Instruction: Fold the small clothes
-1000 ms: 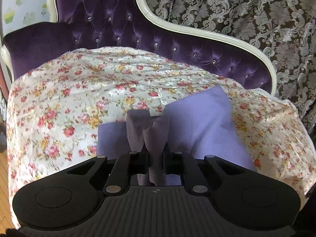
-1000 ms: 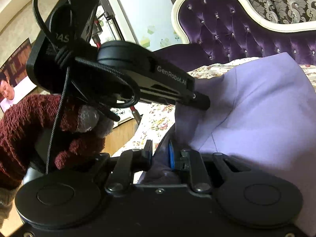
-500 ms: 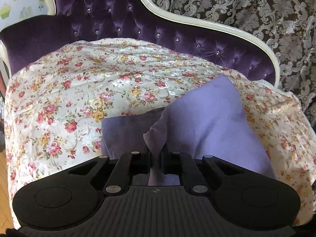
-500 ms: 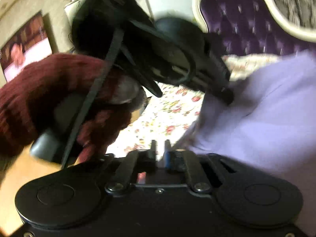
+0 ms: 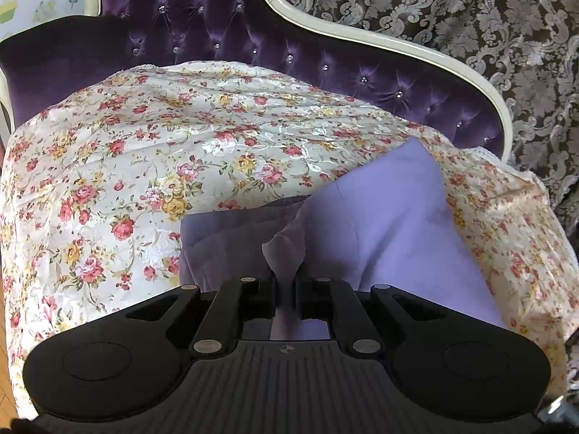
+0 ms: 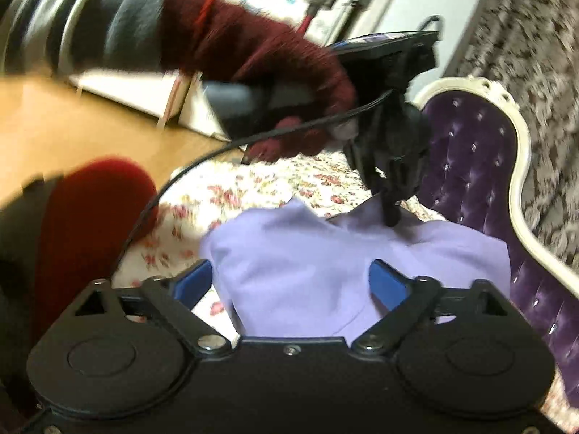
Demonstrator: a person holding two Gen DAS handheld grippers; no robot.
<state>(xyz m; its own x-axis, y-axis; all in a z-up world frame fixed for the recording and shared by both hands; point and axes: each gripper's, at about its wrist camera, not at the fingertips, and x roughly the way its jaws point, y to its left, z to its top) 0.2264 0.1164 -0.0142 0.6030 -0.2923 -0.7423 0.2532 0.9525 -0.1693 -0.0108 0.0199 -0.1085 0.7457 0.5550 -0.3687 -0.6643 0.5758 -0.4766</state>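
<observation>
Right now the left gripper (image 5: 286, 289) is clamped on a bunched fold of the lilac garment (image 5: 391, 224), its two black fingers nearly together with the cloth pinched between them low in the middle of the left wrist view. From that pinch the garment spreads up and to the right across the floral sheet (image 5: 144, 166), one pale panel lying flat toward the right edge and a darker, shaded layer folded beneath it to the left. The sheet covers the seat of a purple tufted sofa (image 5: 202, 25) with a cream frame, which curves across the top of the picture, and a patterned curtain (image 5: 470, 11) fills the upper right. In the right wrist view, which is blurred, the right gripper (image 6: 293, 282) stands with its jaws wide apart; they have just been opening, and the blue pads (image 6: 389, 284) sit either side of the garment (image 6: 307, 271) without pressing on it, so the cloth lies loose between them. Above that, in the upper middle of the frame, a hand in a dark red knitted glove (image 6: 289, 83) grips the handle of the left gripper (image 6: 391, 213), whose tip comes down onto a raised peak of the lilac cloth. A black cable (image 6: 173, 177) trails from it toward the lower left, past a wooden floor (image 6: 72, 123).
</observation>
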